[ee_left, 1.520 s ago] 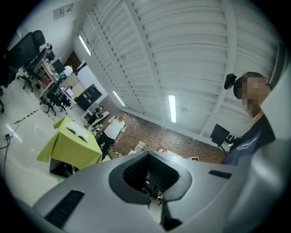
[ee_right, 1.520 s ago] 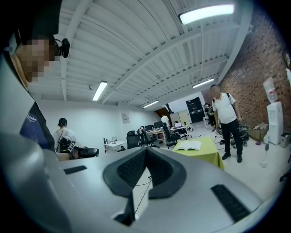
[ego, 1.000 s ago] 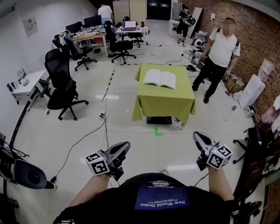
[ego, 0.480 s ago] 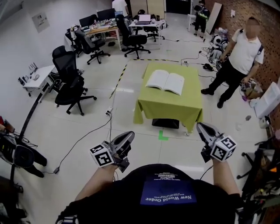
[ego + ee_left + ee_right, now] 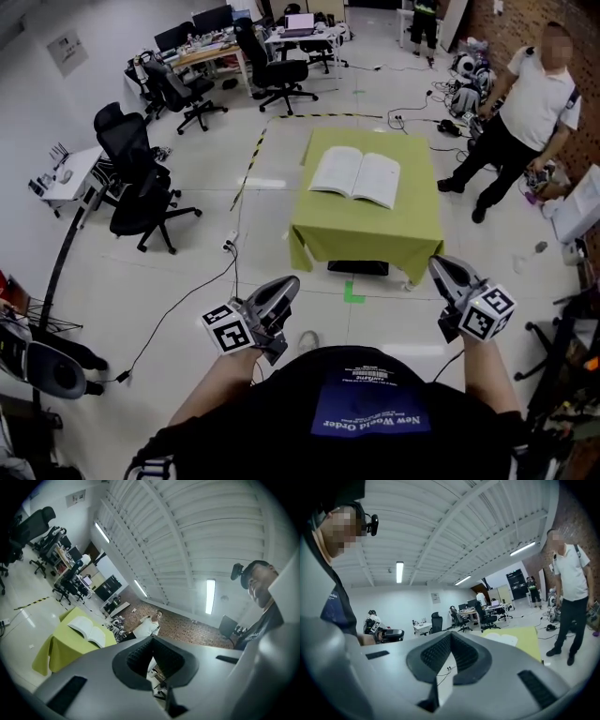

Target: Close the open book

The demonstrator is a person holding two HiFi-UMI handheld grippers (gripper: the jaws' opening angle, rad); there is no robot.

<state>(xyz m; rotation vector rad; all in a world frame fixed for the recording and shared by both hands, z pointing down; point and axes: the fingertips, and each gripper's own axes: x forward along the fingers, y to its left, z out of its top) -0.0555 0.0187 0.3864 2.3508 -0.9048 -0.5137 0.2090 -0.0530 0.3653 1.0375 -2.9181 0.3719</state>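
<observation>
Clenched on nothing: left tongs (image 5: 289, 284) & right tongs (image 5: 439, 268), held out low in front. Lying open well ahead of both, roughly btwn their lines, on tabletop (image 5: 417, 164) draped in green cloth (image 5: 356, 246): book (image 5: 356, 176), not yet touched. Standing beyond right tongs, near tabletop: bystander (image 5: 530, 94). Trailing over floor ahead-left of left tongs: cable (image 5: 183, 314).

Possible trouble from here, as judged:
- catching a foot on cable during approach
- brushing bystander w/ right tongs
- snagging loose cloth & dragging book off edge
- creasing pages w/ clenched tips jabbed under one half
- flipping only a few leaves, leaving book open

Legible, upside down on shirt (image 5: 370, 412) behind both tongs: "New World Order". Smaller print above it & wall notice (image 5: 67, 52): too small to read.
</observation>
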